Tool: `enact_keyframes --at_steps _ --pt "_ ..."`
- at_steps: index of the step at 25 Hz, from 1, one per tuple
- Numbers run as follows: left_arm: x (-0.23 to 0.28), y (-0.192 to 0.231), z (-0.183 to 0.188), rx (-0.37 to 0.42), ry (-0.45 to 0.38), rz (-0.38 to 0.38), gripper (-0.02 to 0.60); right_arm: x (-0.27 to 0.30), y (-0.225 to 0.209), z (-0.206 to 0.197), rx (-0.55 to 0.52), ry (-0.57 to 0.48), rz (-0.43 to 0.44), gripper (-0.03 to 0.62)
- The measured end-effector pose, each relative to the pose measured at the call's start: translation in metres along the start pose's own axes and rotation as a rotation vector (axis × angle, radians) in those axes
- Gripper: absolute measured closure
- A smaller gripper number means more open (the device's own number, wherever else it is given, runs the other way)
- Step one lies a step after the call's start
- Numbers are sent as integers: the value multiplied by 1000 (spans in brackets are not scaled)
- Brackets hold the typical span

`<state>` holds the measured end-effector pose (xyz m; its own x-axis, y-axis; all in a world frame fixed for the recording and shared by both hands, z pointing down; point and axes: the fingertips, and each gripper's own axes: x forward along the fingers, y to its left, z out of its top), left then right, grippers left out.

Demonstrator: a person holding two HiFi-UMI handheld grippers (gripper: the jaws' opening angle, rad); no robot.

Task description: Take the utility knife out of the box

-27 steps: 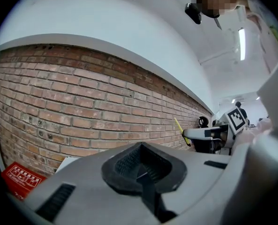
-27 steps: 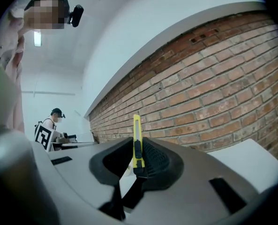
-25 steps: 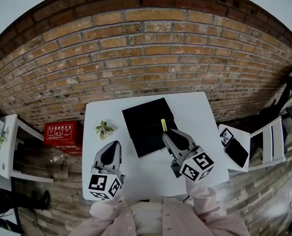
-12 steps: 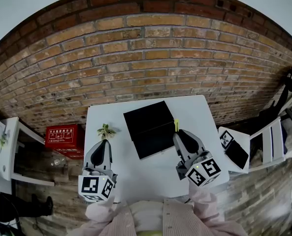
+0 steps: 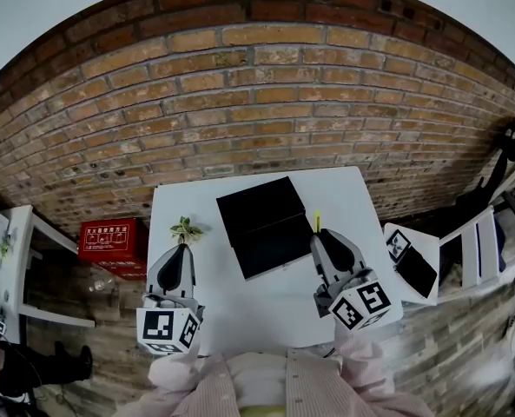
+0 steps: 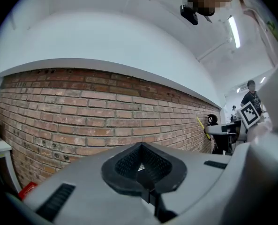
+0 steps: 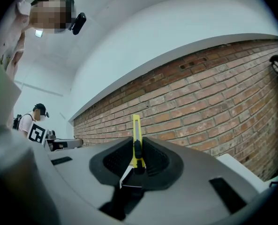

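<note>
A flat black box [image 5: 259, 224] lies at the back middle of the white table [image 5: 240, 307]. My right gripper [image 5: 325, 235] hovers just off the box's right edge, shut on a yellow utility knife [image 5: 316, 221] that sticks out forward between the pads. In the right gripper view the knife [image 7: 136, 136] stands upright between the shut jaws of the right gripper [image 7: 136, 157], pointing at the brick wall. Left of the box, my left gripper [image 5: 182, 252] points toward a small plant, and in its own view the left gripper [image 6: 141, 162] is shut with nothing in it.
A small leafy plant [image 5: 186, 229] sits on the table's back left. A red box [image 5: 111, 237] stands on the floor at left. At right, a side table [image 5: 394, 272] carries a marker card and a black object [image 5: 418, 270], with a white chair [image 5: 478, 254] beyond. A brick wall [image 5: 257, 111] runs behind.
My right gripper has carried the knife from above the box to beside its right edge. My left gripper has shifted left and forward, toward the plant.
</note>
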<state>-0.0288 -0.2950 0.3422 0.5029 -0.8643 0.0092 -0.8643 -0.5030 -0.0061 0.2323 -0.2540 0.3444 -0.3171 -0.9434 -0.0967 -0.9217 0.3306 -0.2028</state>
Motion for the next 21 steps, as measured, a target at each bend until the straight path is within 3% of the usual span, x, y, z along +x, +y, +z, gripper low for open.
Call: enact_keyframes --at_steps 21 --pt "4 -4 -12 19 29 16 589 1 -6 -3 -20 11 -15 530"
